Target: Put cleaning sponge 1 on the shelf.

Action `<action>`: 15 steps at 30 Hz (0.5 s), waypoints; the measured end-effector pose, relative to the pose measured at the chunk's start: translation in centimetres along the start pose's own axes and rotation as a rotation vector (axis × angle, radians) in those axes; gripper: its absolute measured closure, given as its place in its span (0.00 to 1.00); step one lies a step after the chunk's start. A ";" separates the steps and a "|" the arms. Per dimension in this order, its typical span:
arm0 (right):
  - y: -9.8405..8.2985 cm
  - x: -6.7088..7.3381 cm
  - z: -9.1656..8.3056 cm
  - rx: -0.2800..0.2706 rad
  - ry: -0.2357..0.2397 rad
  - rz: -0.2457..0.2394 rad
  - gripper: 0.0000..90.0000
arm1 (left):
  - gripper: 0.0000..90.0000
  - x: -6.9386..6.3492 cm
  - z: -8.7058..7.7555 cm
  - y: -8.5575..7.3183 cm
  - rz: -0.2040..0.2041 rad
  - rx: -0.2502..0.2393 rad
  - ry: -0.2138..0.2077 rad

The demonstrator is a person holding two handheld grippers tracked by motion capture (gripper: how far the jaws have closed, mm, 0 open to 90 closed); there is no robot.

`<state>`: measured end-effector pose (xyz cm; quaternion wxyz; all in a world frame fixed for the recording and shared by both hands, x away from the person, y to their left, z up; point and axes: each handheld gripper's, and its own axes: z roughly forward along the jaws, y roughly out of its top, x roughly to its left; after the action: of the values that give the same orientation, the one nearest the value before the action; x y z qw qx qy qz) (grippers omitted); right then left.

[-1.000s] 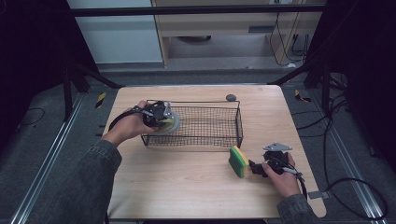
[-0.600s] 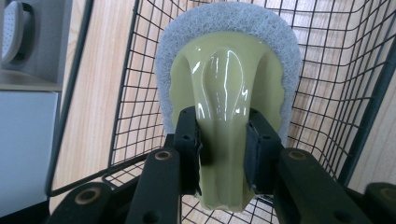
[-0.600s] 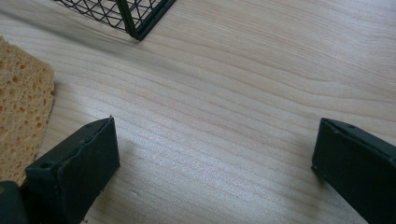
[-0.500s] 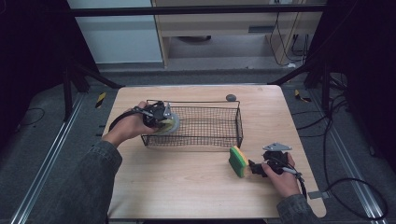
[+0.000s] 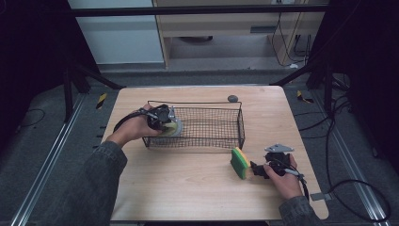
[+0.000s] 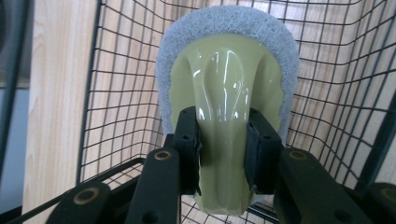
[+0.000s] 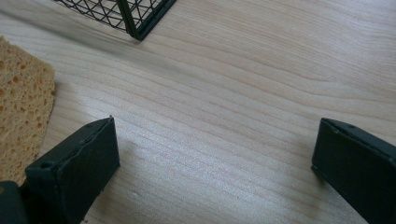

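A pale green scrubber [image 6: 229, 88] with a grey-white pad around its head is clamped by its handle in my left gripper [image 6: 223, 140]. It hangs inside the left end of the black wire basket [image 6: 116, 93]. From above, the left gripper [image 5: 164, 123] sits at the basket's [image 5: 242, 127] left wall with the scrubber [image 5: 176, 128] just inside. A yellow sponge with a green face [image 5: 240, 162] stands on edge in front of the basket. My right gripper [image 5: 256, 168] rests on the table just right of it. Its jaws are wide apart, and the sponge [image 7: 21, 98] lies outside the left finger [image 7: 79, 163].
A small dark grey round object [image 5: 232, 98] lies on the table behind the basket's far right corner. The basket's corner [image 7: 135, 14] is ahead of the right gripper. Bare wooden tabletop [image 5: 179, 188] stretches across the front. Black frame posts flank the table.
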<state>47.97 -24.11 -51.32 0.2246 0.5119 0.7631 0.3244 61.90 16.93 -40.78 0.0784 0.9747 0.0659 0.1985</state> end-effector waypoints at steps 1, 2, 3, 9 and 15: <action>0.0 0.0 0.0 0.000 0.000 0.000 0.01 | 0.77 -0.1 0.1 0.1 0.004 0.003 -0.003; 0.0 0.0 0.0 0.000 0.000 0.000 0.01 | 0.77 -0.1 0.1 0.1 0.004 0.003 -0.003; 0.0 0.0 0.0 0.000 0.000 0.000 0.01 | 0.77 -0.1 0.2 0.2 0.002 0.000 -0.006; 0.0 0.0 0.0 0.000 0.000 0.000 0.01 | 0.77 -0.1 0.5 0.3 0.003 0.003 -0.022; 0.0 0.0 0.0 0.000 0.000 0.000 0.01 | 0.77 -0.2 0.6 0.4 -0.001 0.007 -0.030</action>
<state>47.97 -24.10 -51.32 0.2246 0.5118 0.7631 0.3244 62.05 16.41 -41.33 0.0758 0.9778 0.0657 0.1838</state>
